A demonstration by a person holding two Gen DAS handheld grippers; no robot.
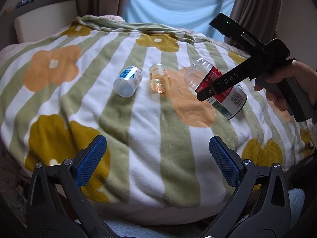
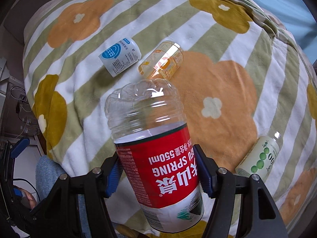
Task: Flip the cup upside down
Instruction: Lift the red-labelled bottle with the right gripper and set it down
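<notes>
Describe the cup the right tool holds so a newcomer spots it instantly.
On the flower-patterned striped blanket, look right of the two small lying cups. The clear cut-bottle cup with the red label, clamped tilted in the right tool, is the biggest and the only red one.

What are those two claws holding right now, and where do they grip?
The right claw grips the red-labelled cut bottle cup around its labelled middle, lifted off the blanket. The left claw is open, holding nothing.
</notes>
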